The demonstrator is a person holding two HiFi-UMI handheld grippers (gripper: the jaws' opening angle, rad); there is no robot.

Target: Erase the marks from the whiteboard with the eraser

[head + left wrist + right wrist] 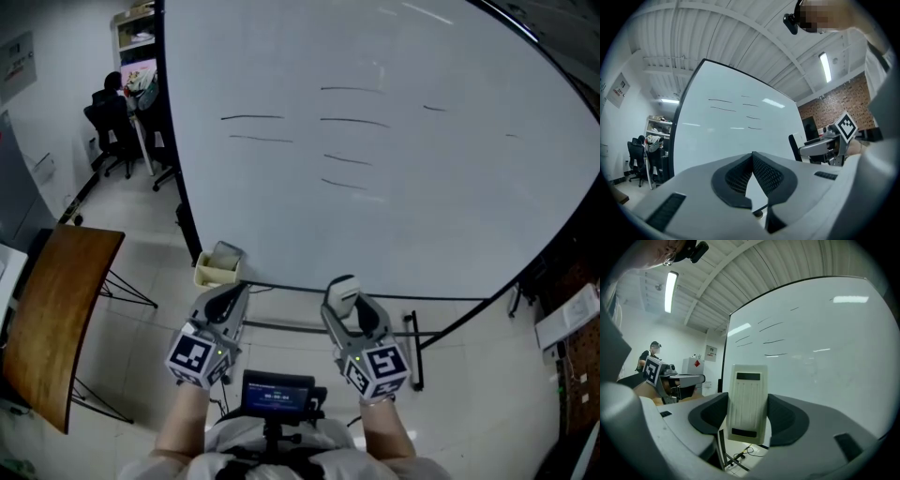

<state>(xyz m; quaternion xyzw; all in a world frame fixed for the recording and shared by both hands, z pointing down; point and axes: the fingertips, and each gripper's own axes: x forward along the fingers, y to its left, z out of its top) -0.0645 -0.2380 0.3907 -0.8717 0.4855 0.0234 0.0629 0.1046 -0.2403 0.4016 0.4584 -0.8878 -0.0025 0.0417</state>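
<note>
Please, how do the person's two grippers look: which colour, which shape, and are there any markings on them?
The left gripper and the right gripper are alike. Each has a light grey body, and its two jaws are lined with black pads of a fine grid texture. Each carries at its rear a cube with black-and-white square markers. The person wears a white top.

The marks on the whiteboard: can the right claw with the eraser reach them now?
Probably yes: the right claw grips the eraser, and nothing stands between it and the whiteboard, though the marks lie higher up.
</note>
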